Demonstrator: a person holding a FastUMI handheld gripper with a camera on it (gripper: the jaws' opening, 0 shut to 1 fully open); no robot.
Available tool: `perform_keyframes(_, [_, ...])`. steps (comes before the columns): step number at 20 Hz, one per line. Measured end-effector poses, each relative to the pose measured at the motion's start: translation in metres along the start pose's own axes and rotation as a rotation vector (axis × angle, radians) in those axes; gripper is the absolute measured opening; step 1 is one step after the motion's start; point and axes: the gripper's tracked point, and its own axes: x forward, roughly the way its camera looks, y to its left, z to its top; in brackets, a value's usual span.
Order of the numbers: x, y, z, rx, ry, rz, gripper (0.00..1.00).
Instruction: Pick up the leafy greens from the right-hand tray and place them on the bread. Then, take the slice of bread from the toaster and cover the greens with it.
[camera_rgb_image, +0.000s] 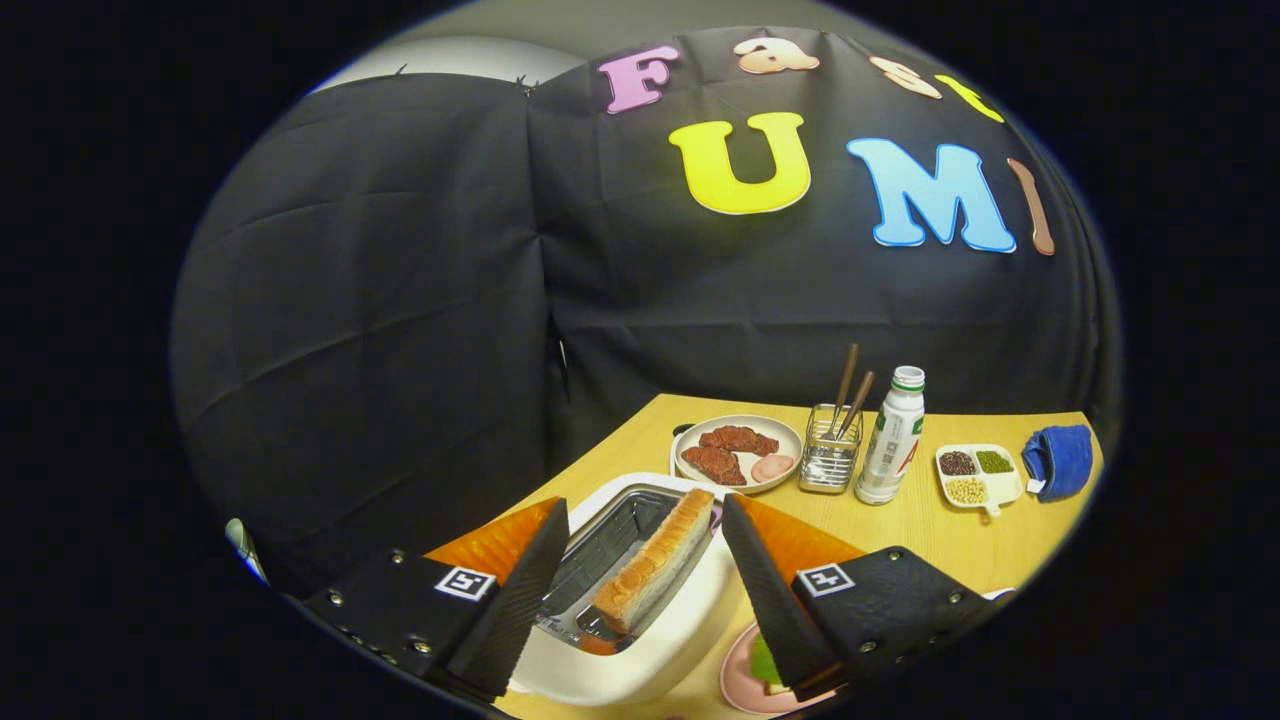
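Observation:
A white toaster (640, 660) sits directly below my gripper (643, 508). A browned slice of bread (655, 565) stands on edge in its slot. The gripper is open, with one finger on each side of the toaster's top and the slice in the gap between them. The right fingertip is close to the slice's far end, and neither finger presses on it. Beside the toaster, under the right finger, is a pink plate (740, 680) with a bit of leafy greens (765, 662) showing. The finger hides whatever lies beneath the greens.
Beyond the toaster on the wooden table (930, 540) are a cream plate (790, 440) of meat slices, a metal holder (830, 460) with chopsticks and a white bottle (892, 440). Further right are a small divided tray (1010, 487) of beans and a blue cloth (1060, 460).

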Motion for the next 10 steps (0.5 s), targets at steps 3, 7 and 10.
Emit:
perform_keyframes(3, [0.010,-0.001,-0.014,-0.007,0.026,-0.019,0.87])
perform_keyframes(7, [0.016,-0.003,-0.020,0.017,0.037,-0.038,0.35])
perform_keyframes(10, [0.014,0.000,-0.020,0.026,0.042,-0.020,0.17])
